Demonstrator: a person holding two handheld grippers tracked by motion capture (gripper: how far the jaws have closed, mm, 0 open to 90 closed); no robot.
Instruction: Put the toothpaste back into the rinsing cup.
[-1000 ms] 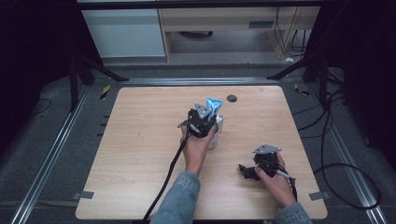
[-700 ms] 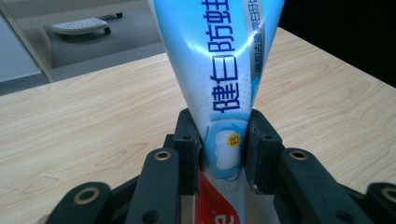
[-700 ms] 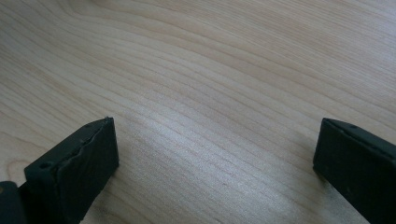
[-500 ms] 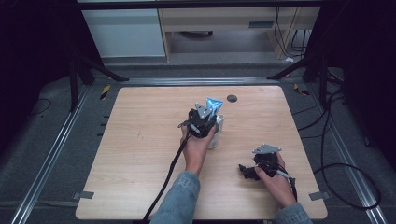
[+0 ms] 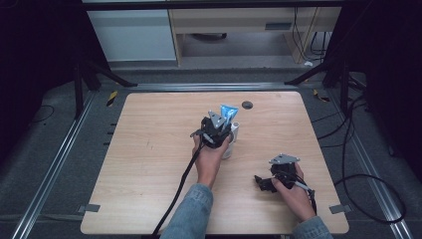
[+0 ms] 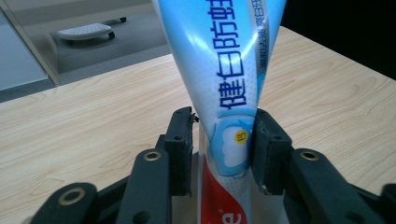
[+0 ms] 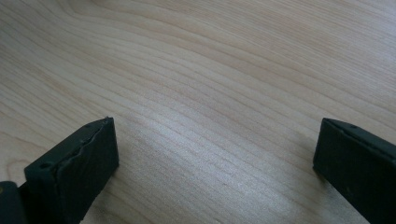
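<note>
In the high view, the right gripper (image 5: 263, 183) sits in the lower right of the frame, low over the bare wooden table (image 5: 149, 149), well apart from the work. Its own view shows its two black jaws spread wide at the lower corners with only wood grain between them: released, holding nothing.

Farther up, at the middle of the high view, the left gripper (image 5: 217, 130) stands at a white cup (image 5: 232, 141) from which a blue toothpaste tube (image 5: 228, 112) rises. In the left gripper view the toothpaste tube (image 6: 224, 93) stands upright between the jaws, at centre frame. The right pad lies against it; a thin gap shows at the left pad. The jaws have just been opening, so the grasp is let go.

Beyond, a dark round disc (image 5: 247, 104) lies near the table's far edge.
</note>
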